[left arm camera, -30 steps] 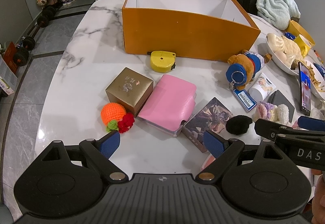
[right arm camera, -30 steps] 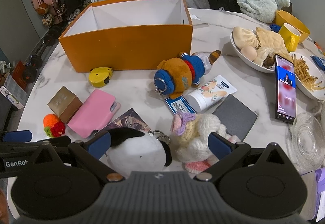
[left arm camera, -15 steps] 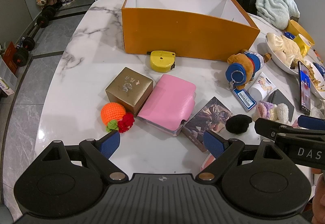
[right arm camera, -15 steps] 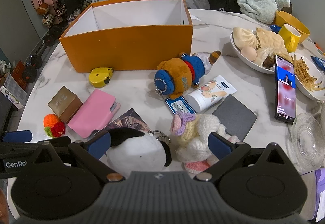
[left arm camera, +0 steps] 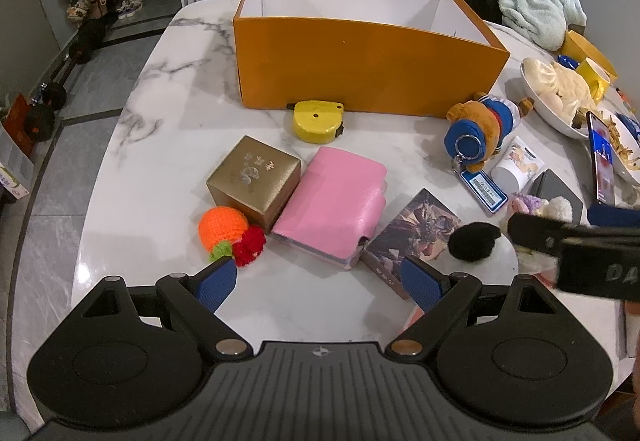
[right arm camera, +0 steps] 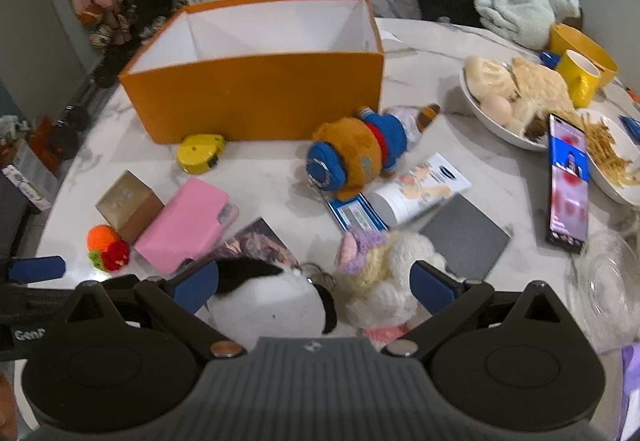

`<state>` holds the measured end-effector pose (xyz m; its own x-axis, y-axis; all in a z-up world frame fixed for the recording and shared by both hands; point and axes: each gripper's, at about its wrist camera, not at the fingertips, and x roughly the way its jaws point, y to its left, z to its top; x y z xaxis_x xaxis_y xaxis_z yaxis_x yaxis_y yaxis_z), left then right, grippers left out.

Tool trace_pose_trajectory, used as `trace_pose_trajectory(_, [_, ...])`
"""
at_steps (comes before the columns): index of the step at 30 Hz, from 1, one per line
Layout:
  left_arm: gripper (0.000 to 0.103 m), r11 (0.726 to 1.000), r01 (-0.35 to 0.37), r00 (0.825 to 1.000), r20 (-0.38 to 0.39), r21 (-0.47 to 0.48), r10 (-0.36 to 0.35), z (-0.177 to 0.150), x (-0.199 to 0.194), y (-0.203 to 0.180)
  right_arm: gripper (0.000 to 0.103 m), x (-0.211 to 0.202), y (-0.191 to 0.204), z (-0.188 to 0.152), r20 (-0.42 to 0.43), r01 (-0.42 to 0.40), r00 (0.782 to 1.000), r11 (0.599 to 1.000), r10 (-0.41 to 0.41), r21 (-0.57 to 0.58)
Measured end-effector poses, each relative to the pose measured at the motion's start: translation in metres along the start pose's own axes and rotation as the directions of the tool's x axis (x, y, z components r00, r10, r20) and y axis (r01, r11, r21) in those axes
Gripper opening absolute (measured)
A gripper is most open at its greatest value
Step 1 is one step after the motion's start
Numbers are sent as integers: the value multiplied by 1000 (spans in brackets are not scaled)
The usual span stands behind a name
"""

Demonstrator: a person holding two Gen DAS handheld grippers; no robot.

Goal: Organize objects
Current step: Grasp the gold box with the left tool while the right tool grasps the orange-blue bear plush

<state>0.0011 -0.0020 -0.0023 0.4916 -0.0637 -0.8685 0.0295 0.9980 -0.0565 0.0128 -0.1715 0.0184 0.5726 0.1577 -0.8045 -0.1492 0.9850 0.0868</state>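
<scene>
An open orange box (left arm camera: pixel 368 77) (right arm camera: pixel 256 97) stands at the back of the marble table. In front of it lie a yellow tape measure (left arm camera: pixel 318 121), a gold box (left arm camera: pixel 254 179), a pink wallet (left arm camera: pixel 334 211), a crochet orange (left arm camera: pixel 224 229), a picture card (left arm camera: pixel 416 237) and a bear plush (right arm camera: pixel 356 157). My left gripper (left arm camera: pixel 320 283) is open above the table's near edge, just short of the wallet. My right gripper (right arm camera: pixel 314 287) is open over a white and black plush (right arm camera: pixel 264 305) and a cream crochet toy (right arm camera: pixel 384 281).
A cream tube (right arm camera: pixel 416 193), a barcode tag (right arm camera: pixel 354 215) and a grey pad (right arm camera: pixel 466 237) lie at centre right. A phone (right arm camera: pixel 568 181), food bowls (right arm camera: pixel 512 97), a yellow mug (right arm camera: pixel 580 77) and a glass dish (right arm camera: pixel 608 293) crowd the right side.
The right gripper has moved forward and slightly up; its view shifted and blurred. The left gripper has barely moved. Both stay open.
</scene>
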Motion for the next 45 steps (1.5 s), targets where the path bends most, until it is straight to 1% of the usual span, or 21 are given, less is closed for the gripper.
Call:
trace_pose_trajectory(2, [103, 1000, -23, 1000, 0, 19, 23, 2, 0, 3, 102, 0, -6, 6, 23, -59, 998, 998, 60, -17])
trace_pose_trajectory(4, [103, 998, -39, 999, -22, 58, 40, 7, 1, 7, 102, 1, -16, 13, 50, -123, 991, 992, 125, -32])
trace_pose_trajectory(6, [103, 993, -16, 1000, -22, 121, 18, 13, 3, 10, 102, 1, -26, 20, 73, -172, 982, 984, 175, -45])
trace_pose_trajectory(10, [103, 970, -23, 1000, 15, 243, 21, 21, 14, 19, 102, 8, -43, 37, 96, -199, 974, 978, 205, -65])
trace_pose_trajectory(13, [103, 963, -25, 1000, 11, 268, 23, 26, 31, 30, 102, 17, -55, 48, 73, -224, 970, 968, 233, -114])
trace_pose_trajectory(14, [103, 965, -21, 1000, 10, 263, 19, 27, 36, 34, 102, 20, -57, 50, 65, -224, 970, 965, 234, -133])
trace_pose_trajectory(16, [103, 968, -8, 1000, 19, 251, 3, 29, 42, 41, 102, 28, -62, 54, 47, -200, 977, 967, 210, -158])
trace_pose_trajectory(19, [103, 962, 0, 999, 42, 272, -12, 32, 53, 47, 102, 39, -71, 58, 40, -167, 984, 969, 176, -180])
trace_pose_trajectory(23, [103, 956, 14, 999, 41, 293, -27, 33, 67, 49, 102, 55, -82, 62, 12, -119, 992, 978, 123, -172])
trace_pose_trajectory(26, [103, 953, 41, 998, 30, 300, -53, 34, 73, 50, 102, 65, -86, 67, 3, -110, 994, 978, 112, -175])
trace_pose_trajectory(29, [103, 947, 32, 999, 21, 321, -40, 36, 80, 48, 99, 75, -84, 74, 5, -109, 994, 973, 112, -203])
trace_pose_trajectory(31, [103, 946, 30, 999, 31, 324, -42, 38, 82, 48, 99, 83, -84, 81, 13, -88, 996, 972, 93, -217])
trace_pose_trajectory(32, [103, 947, 27, 999, 32, 321, -40, 39, 84, 48, 99, 87, -86, 84, 14, -83, 996, 975, 88, -207])
trace_pose_trajectory(33, [103, 948, 21, 999, 28, 317, -31, 40, 86, 48, 99, 92, -91, 89, 14, -84, 996, 981, 87, -173])
trace_pose_trajectory(34, [100, 950, 17, 999, 23, 313, -25, 40, 89, 48, 99, 96, -96, 93, 8, -86, 996, 988, 88, -131])
trace_pose_trajectory(35, [96, 950, 19, 999, 20, 310, -26, 41, 91, 48, 99, 100, -102, 96, -2, -87, 996, 993, 88, -77])
trace_pose_trajectory(37, [96, 951, 26, 999, 27, 309, -37, 41, 93, 48, 98, 109, -116, 99, -48, -106, 993, 992, 110, 65])
trace_pose_trajectory(39, [96, 953, 27, 999, 32, 303, -38, 43, 95, 48, 91, 118, -124, 98, -74, -160, 982, 970, 176, 185])
trace_pose_trajectory(42, [95, 959, 28, 999, 32, 282, -38, 45, 98, 51, 87, 132, -129, 94, -119, -182, 965, 925, 233, 335])
trace_pose_trajectory(44, [93, 961, 44, 998, 30, 273, -54, 46, 99, 53, 85, 139, -128, 91, -128, -200, 954, 895, 270, 399])
trace_pose_trajectory(45, [93, 961, 46, 998, 30, 271, -56, 47, 99, 53, 81, 140, -126, 90, -116, -211, 953, 887, 281, 412])
